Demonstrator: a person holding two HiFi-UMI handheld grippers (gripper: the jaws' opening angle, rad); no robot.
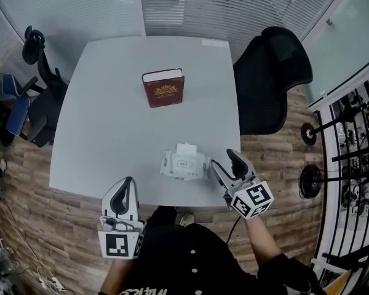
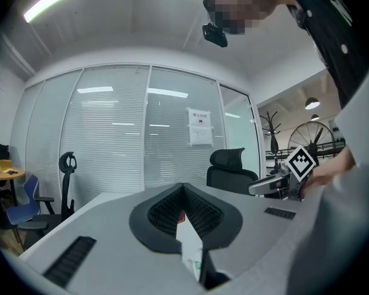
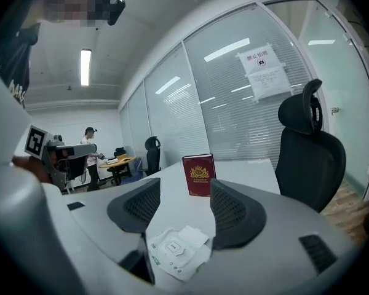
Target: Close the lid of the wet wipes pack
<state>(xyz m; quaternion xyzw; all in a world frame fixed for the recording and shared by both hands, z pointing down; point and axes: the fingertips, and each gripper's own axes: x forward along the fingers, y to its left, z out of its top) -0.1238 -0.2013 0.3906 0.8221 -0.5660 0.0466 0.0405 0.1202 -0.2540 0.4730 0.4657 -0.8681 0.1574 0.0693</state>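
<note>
We count one wet wipes pack (image 1: 183,162) on the white table (image 1: 111,103), near its front edge, with its lid (image 1: 186,148) flipped open. One red book (image 1: 164,88) stands farther back. We hold two grippers. The left gripper (image 1: 126,183) has its jaws together on nothing. The right gripper (image 1: 224,158) has its jaws wide apart, just beside the pack.
</note>
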